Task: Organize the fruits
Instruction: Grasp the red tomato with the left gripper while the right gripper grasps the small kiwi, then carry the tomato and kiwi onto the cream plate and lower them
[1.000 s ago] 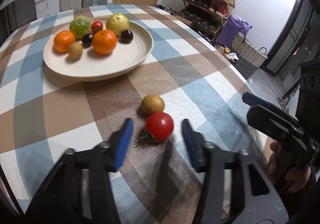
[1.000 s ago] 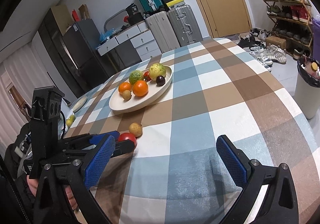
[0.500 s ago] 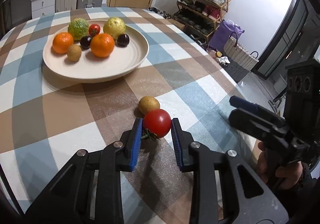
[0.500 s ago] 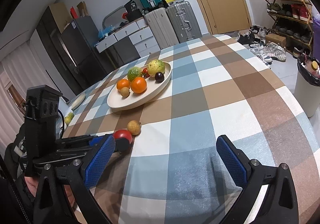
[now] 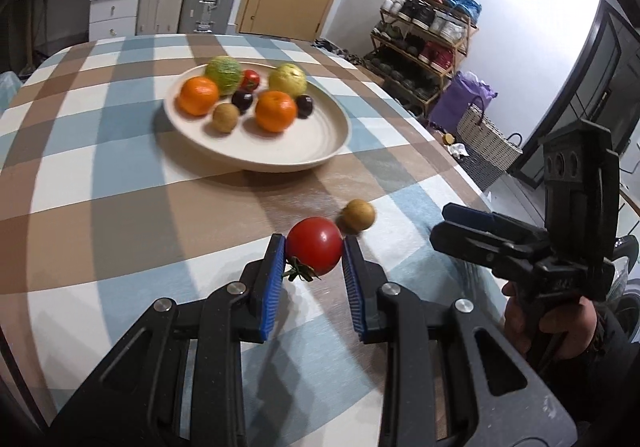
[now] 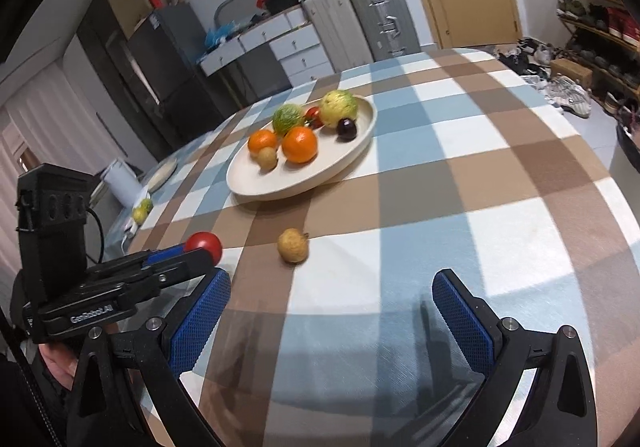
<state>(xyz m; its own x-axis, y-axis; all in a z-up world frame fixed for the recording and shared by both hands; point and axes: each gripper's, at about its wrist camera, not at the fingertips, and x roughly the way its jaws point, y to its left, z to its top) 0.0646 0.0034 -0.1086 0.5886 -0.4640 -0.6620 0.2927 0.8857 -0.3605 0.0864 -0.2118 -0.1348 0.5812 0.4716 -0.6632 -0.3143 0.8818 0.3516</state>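
My left gripper is shut on a red tomato and holds it just above the checked tablecloth; in the right wrist view the same tomato shows at the tip of the left gripper. A small tan round fruit lies on the cloth just beyond. Farther back a cream plate holds two oranges, two green-yellow fruits, dark plums, a small tomato and a tan fruit. My right gripper stands open over bare cloth, nothing between its fingers; it also appears at the right as the right gripper.
The round table's edge curves close on the right, with a woven basket and shoe rack on the floor beyond. A white roll and a small plate sit at the far left of the table. A hand holds the right gripper.
The left gripper's jaws closed from wide apart onto the tomato, then lifted it and carried it left of the tan fruit. The right gripper shifted a little toward the tan fruit, still open.
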